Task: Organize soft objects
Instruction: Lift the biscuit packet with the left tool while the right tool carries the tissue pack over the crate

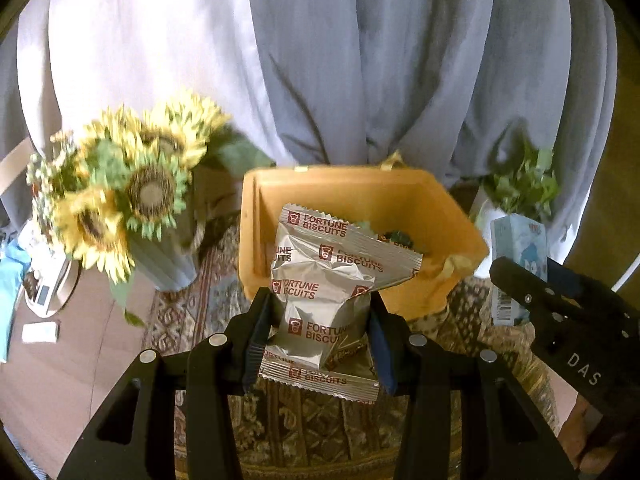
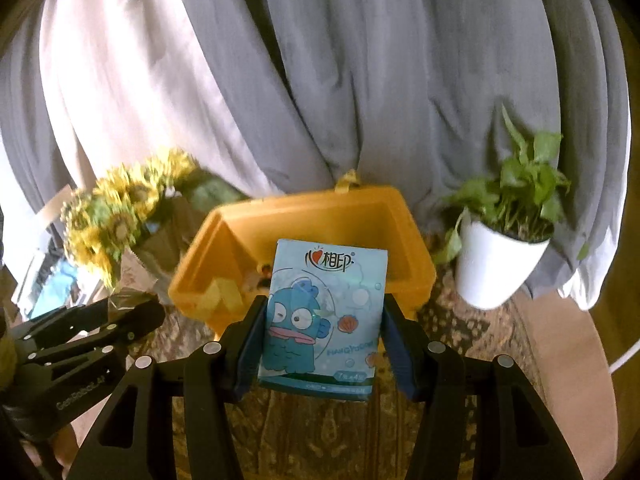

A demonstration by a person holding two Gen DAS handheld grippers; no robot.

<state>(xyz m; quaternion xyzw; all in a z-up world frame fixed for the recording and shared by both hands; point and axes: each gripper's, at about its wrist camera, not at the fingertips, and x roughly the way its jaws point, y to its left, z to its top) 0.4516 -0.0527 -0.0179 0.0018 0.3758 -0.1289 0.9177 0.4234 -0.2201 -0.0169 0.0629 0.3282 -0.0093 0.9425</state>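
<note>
My left gripper (image 1: pixel 320 316) is shut on a silver Fortune Biscuits packet (image 1: pixel 324 292) and holds it in front of a yellow bin (image 1: pixel 440 196). The bin holds some small items, partly hidden by the packet. My right gripper (image 2: pixel 324 320) is shut on a blue tissue pack (image 2: pixel 324 312) with a cartoon fish, held in front of the same yellow bin (image 2: pixel 400 216). The right gripper (image 1: pixel 560 304) and the tissue pack (image 1: pixel 516 248) also show at the right of the left wrist view. The left gripper (image 2: pixel 120 316) shows at the left of the right wrist view.
A vase of sunflowers (image 1: pixel 128 196) stands left of the bin. A white pot with a green plant (image 2: pixel 500 256) stands right of it. A patterned rug (image 1: pixel 320 432) covers the table. Grey curtains (image 1: pixel 360 60) hang behind. Small items lie at far left (image 1: pixel 44 296).
</note>
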